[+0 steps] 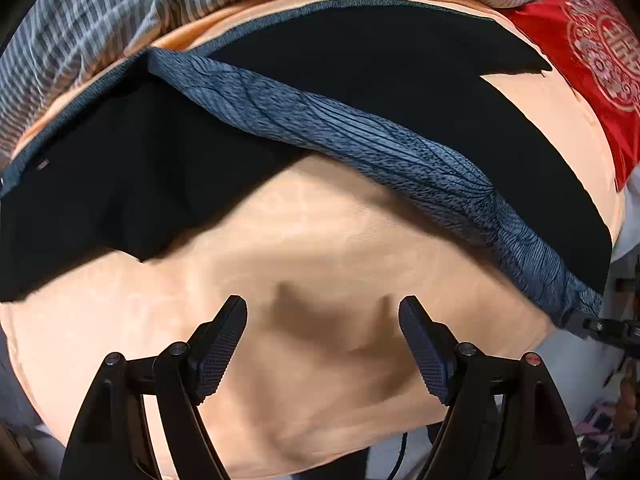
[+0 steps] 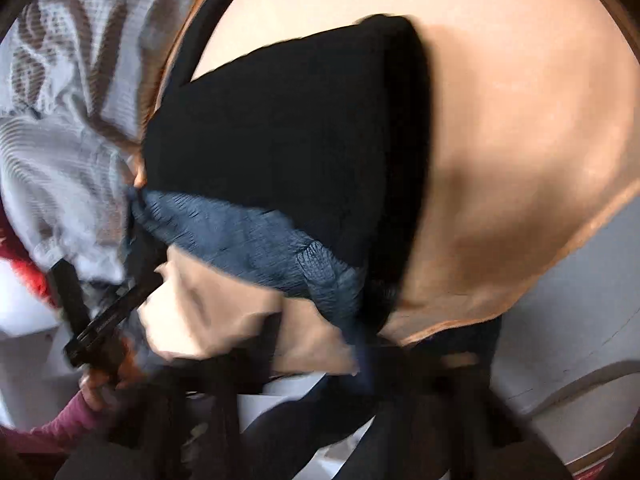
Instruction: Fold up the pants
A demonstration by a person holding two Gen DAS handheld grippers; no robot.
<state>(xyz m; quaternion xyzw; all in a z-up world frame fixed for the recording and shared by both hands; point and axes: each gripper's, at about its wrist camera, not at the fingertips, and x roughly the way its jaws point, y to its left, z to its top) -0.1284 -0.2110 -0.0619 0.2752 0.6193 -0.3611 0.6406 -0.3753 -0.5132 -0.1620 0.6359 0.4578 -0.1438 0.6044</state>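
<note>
Black pants with a grey-blue ribbed waistband lie on a peach bed sheet. In the left wrist view the waistband runs diagonally across the pants. My left gripper is open and empty above the bare sheet, short of the pants. In the blurred right wrist view the pants and the waistband hang close in front of the camera. My right gripper appears shut on the waistband's end, its fingers mostly hidden by cloth and blur.
A grey striped blanket lies bunched at the far edge of the bed. A red embroidered cloth lies at the far right. A hand in a pink sleeve holds the other gripper at the lower left of the right wrist view.
</note>
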